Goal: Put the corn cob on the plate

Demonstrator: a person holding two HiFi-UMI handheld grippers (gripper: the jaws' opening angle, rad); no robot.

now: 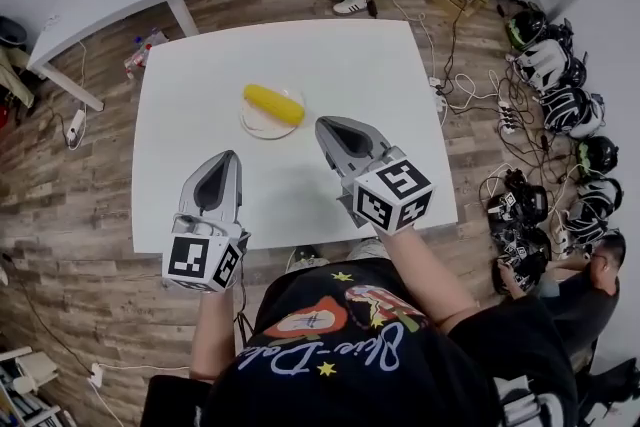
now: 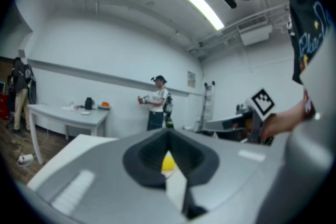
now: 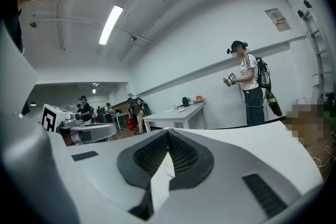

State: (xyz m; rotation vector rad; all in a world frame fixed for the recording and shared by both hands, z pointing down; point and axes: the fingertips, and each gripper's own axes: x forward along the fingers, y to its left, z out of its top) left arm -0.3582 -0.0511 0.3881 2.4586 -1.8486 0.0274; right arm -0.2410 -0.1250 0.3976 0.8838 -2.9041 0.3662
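Corn cob (image 1: 273,104) sits on plate (image 1: 252,127), left gripper (image 1: 230,158) & right gripper (image 1: 325,127) jaws closed, empty, so I'd back off w/o bumping plate.

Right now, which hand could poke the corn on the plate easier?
Probably the right. The right gripper, shut, sits just beside the plate holding the corn cob; the left gripper, also shut, is farther back.
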